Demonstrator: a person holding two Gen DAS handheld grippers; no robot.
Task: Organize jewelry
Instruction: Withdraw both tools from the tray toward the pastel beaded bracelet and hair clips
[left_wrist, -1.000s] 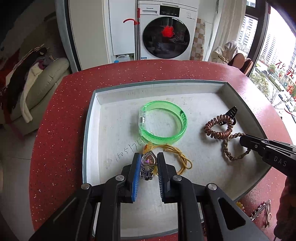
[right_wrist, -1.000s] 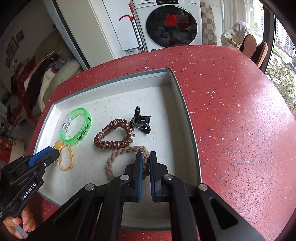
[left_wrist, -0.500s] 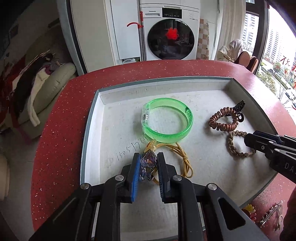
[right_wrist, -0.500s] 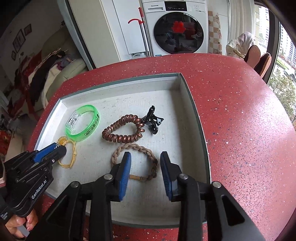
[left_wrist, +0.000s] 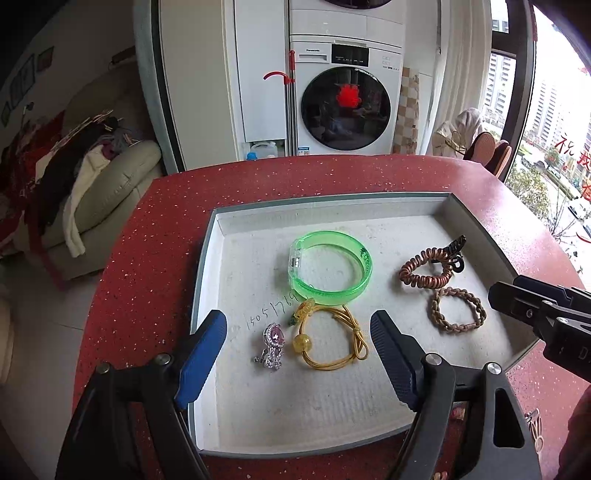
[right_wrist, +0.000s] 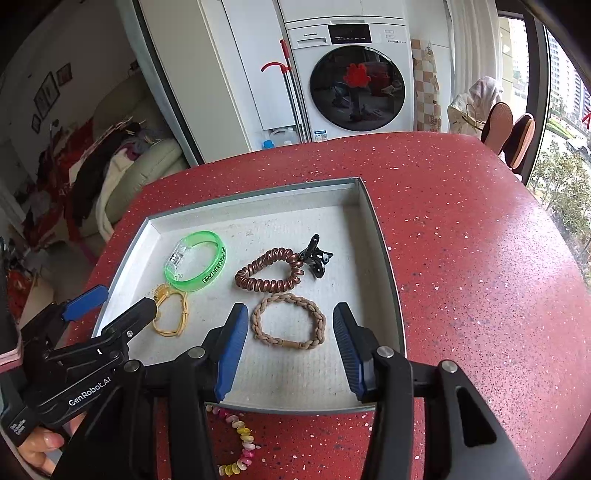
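The left gripper (left_wrist: 297, 354) had just opened wide, and the pink pendant (left_wrist: 272, 345) lay loose between its fingers in the grey tray (left_wrist: 207, 280), low in the frame. The right gripper (right_wrist: 291, 350) had just opened too, with the braided band (right_wrist: 288, 320) lying free. Six pieces sat in the tray. The bead bracelet (right_wrist: 240, 443), at the bottom outside, was still left.
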